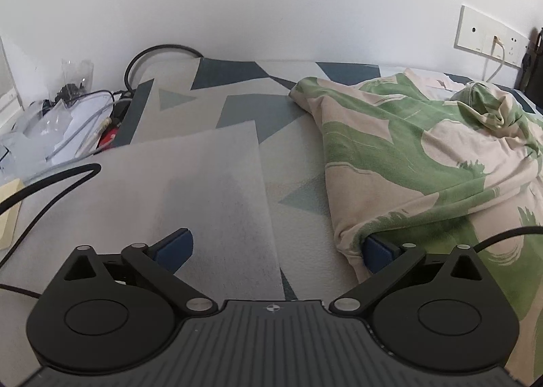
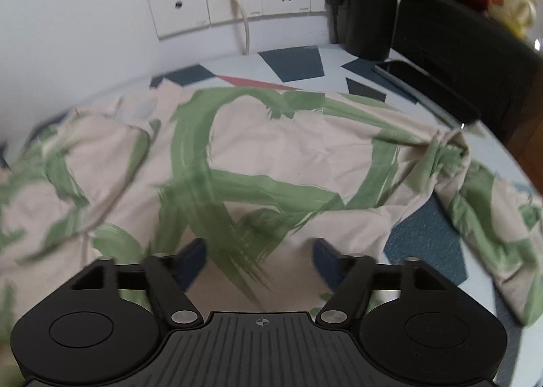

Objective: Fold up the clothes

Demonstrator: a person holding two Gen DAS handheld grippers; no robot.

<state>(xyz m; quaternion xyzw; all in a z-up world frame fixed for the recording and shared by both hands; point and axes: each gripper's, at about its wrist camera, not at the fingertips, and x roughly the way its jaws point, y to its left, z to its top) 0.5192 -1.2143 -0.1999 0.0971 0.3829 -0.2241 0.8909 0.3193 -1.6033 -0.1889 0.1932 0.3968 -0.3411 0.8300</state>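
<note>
One clear bag [image 1: 73,76] by the wall holds, seemingly, dark cables.

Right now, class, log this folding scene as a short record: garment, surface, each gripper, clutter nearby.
garment: green-and-cream patterned garment, crumpled, unfolded
surface: table with a geometric cloth
left gripper: fingers wide apart, one finger tip at the garment's edge, nothing gripped
right gripper: fingers apart over the garment, nothing gripped
clutter: phone, black bottle, wall sockets, cables
</note>
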